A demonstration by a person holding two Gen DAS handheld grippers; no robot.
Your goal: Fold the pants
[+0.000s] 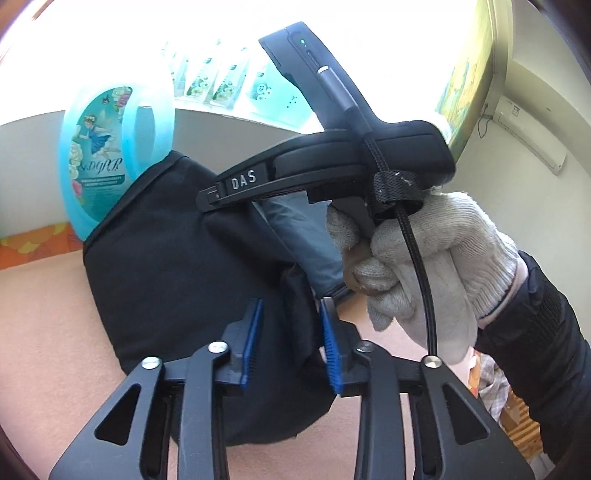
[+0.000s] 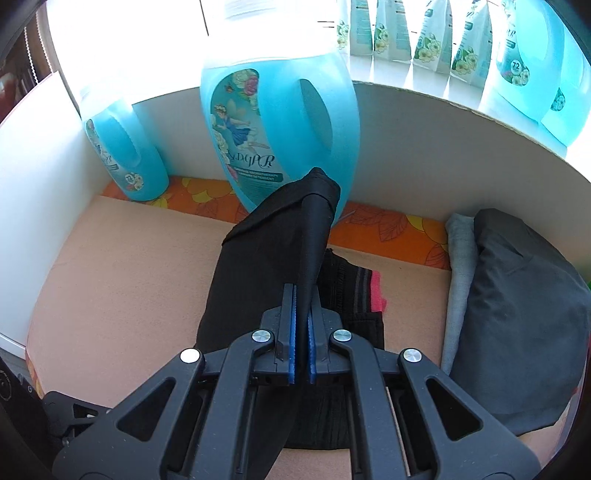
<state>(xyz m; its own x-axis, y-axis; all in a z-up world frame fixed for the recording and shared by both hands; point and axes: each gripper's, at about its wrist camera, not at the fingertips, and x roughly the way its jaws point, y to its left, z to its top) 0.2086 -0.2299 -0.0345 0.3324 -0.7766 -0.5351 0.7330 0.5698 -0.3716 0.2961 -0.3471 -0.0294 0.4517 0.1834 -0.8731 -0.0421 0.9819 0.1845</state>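
Pinching a fold of the black pants in the right gripper, jaws clamped tight, likely to carry that edge over. Left gripper jaws apart, seemingly gripping nothing. Pants lie on the peach mat, before the blue detergent bottle.

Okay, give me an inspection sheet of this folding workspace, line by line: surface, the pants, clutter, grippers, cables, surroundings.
Surface: peach mat over an orange floral cloth.
Job's things: black pants on the mat, one fold lifted.
Clutter: folded grey clothes at the right; blue detergent bottles at the back.
Grippers: left gripper open, pads clear of the cloth; right gripper shut on a fold of the pants, held by a gloved hand.
Cables: black braided cable strapped along the right gripper's handle.
Surroundings: white wall panel, refill pouches on the sill, air conditioner.
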